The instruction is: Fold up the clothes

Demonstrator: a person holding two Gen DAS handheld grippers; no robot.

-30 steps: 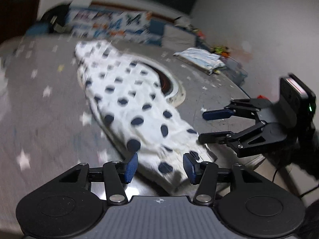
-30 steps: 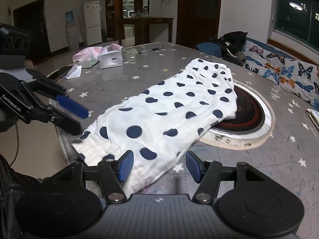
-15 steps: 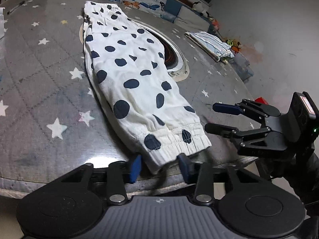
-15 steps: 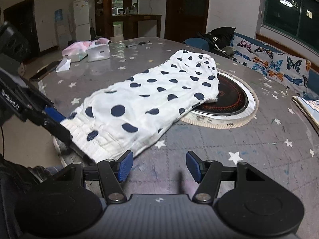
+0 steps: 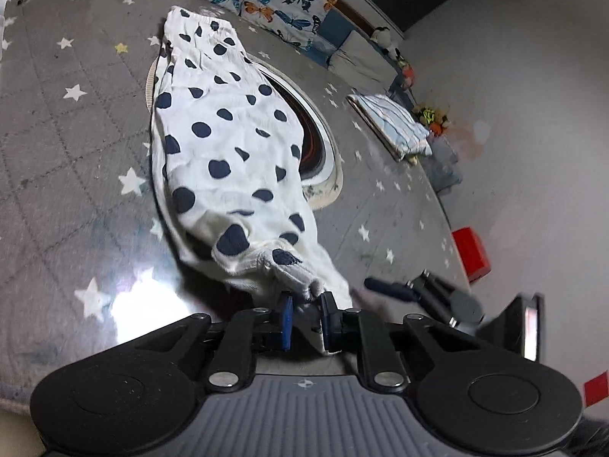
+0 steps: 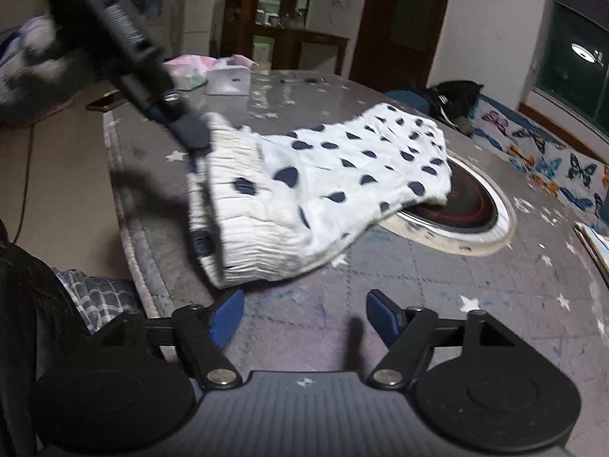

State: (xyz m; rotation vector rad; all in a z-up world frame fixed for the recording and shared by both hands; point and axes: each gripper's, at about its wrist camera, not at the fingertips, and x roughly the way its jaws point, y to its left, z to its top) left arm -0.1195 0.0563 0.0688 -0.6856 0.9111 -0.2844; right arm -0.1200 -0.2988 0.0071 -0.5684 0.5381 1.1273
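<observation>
My left gripper has just closed on the trousers' elastic hem and lifted it off the table, starting the fold, while my right gripper hangs wide open, empty, nearby.

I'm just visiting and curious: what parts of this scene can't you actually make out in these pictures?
- Burner ring: left view, mostly covered by the dotted pants.
- Cuff in the left gripper: left view, the pinched edge is hidden between the fingers.
- Right gripper: open; in the left view it is blurred and half cut off.
- Pink items: right view, too blurred to identify.
</observation>
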